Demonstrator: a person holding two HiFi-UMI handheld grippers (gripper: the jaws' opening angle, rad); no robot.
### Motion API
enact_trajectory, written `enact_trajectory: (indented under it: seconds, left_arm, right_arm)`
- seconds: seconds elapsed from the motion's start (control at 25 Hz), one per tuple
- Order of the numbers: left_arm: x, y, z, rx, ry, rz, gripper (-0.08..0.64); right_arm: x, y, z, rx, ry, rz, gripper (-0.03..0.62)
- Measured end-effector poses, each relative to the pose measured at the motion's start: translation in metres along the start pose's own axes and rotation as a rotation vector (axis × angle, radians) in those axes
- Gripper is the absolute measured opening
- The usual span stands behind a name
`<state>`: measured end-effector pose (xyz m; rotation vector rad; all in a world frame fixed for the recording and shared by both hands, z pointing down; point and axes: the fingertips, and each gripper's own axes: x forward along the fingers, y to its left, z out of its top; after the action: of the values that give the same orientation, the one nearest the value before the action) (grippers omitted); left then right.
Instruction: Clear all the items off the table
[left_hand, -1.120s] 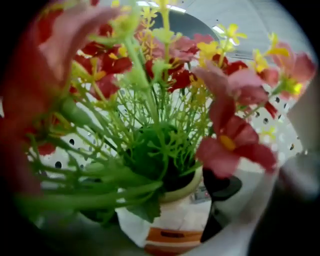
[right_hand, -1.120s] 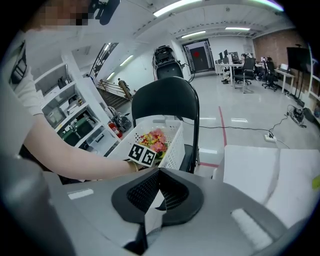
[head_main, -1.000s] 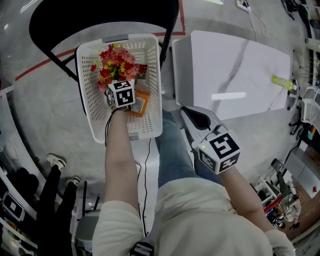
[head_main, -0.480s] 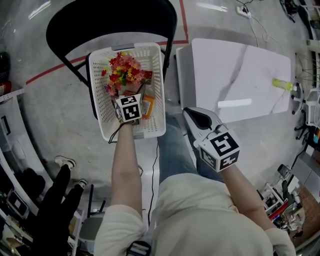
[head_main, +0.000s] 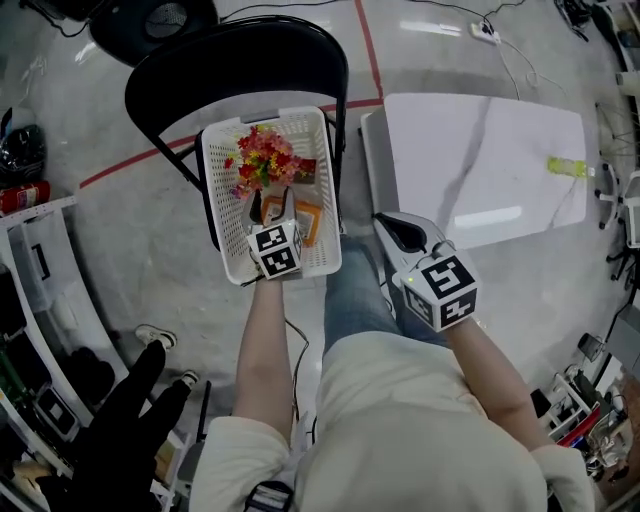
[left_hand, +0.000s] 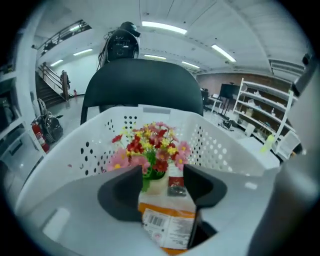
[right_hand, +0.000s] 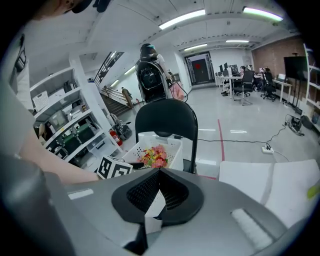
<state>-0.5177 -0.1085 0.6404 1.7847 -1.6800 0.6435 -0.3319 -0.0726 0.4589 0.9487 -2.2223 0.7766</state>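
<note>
My left gripper (left_hand: 161, 182) hangs over the white basket (left_hand: 95, 142), jaws closing with nothing pinched. Through their gap, at frame centre, the orange packet (left_hand: 167, 227) and flowers (left_hand: 150, 145) lie inside. My right gripper (right_hand: 159, 182) is pressed together, empty. A yellow item (head_main: 566, 167) lies on the table (head_main: 480, 150), right edge of the head view.

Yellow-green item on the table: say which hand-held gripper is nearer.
Right. The right hand-held gripper is at the table's near left corner, across the tabletop from the yellow-green item. The left hand-held gripper is farther off over the basket, jaws closing, an orange packet between them.
</note>
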Motion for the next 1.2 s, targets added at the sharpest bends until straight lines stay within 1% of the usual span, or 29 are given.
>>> enact_trajectory:
  seconds: [0.04, 0.12, 0.16, 0.28, 0.36, 0.48, 0.76, 0.96, 1.08, 1.2]
  left_arm:
    - [-0.001, 0.001, 0.003, 0.005, -0.004, 0.007, 0.236]
    - [-0.002, 0.005, 0.011, 0.006, 0.022, 0.025, 0.164]
    - [-0.003, 0.006, 0.016, -0.002, 0.034, 0.032, 0.106]
    - [-0.011, 0.009, 0.032, -0.042, 0.021, 0.047, 0.032]
    - [-0.017, 0.006, 0.041, -0.044, 0.012, 0.042, 0.013]
    - [-0.027, -0.003, 0.054, -0.031, 0.003, 0.019, 0.011]
    - [-0.061, -0.038, 0.084, -0.01, -0.026, -0.073, 0.009]
    - [-0.092, -0.067, 0.108, -0.022, -0.053, -0.161, 0.009]
    - [-0.111, -0.079, 0.121, -0.02, -0.065, -0.183, 0.009]
    - [-0.127, -0.087, 0.133, -0.036, -0.079, -0.199, 0.009]
  right_arm:
    - [-0.002, 0.0, 0.001, -0.002, -0.003, -0.002, -0.001]
    - [-0.005, -0.002, 0.006, -0.004, -0.01, -0.008, -0.002]
    - [-0.007, -0.002, 0.008, -0.005, -0.014, -0.011, -0.002]
    - [-0.014, -0.004, 0.014, -0.009, -0.024, -0.017, -0.001]
    - [-0.017, -0.006, 0.018, -0.011, -0.033, -0.02, -0.002]
    - [-0.022, -0.007, 0.024, -0.014, -0.044, -0.021, -0.002]
    - [-0.034, -0.007, 0.035, -0.034, -0.064, -0.016, -0.002]
    - [-0.039, -0.006, 0.038, -0.062, -0.069, -0.009, -0.002]
    - [-0.045, -0.008, 0.041, -0.063, -0.078, -0.012, -0.002]
    - [-0.05, -0.012, 0.041, -0.061, -0.083, -0.017, -0.002]
